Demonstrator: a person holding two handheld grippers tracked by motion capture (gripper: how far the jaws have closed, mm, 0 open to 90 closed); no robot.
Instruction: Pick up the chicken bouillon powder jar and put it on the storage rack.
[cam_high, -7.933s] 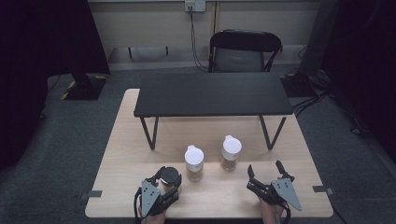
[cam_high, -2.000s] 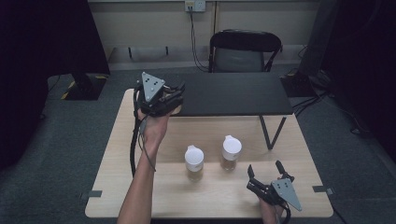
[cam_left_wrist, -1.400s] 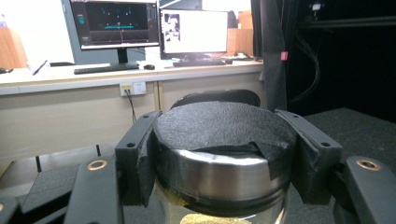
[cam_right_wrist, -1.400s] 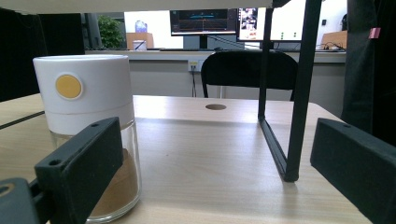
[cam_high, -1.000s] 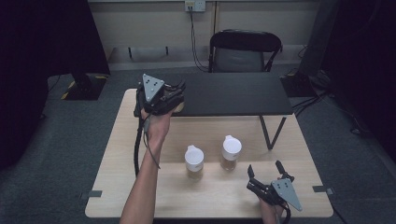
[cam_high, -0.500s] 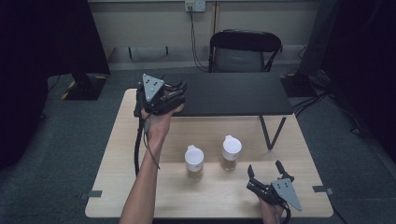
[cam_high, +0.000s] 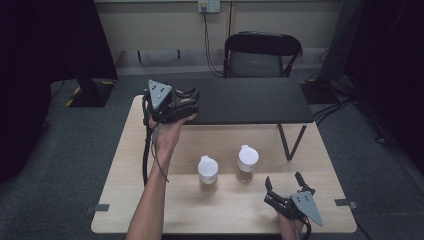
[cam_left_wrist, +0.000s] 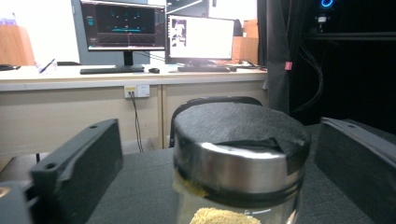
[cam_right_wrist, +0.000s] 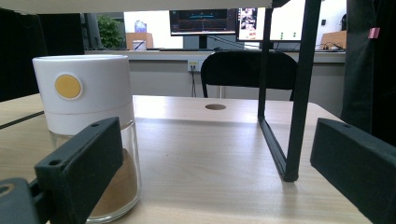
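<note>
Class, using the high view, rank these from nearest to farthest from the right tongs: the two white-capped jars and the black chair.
1. Right white-capped jar, just ahead-left of the right tongs.
2. Left white-capped jar, farther left on the table.
3. Black chair, beyond the black shelf.

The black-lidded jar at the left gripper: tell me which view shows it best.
The left gripper view: the jar stands close between open jaws on the black shelf, its lid and metal band clear. In the high view the left gripper hides most of it.
</note>
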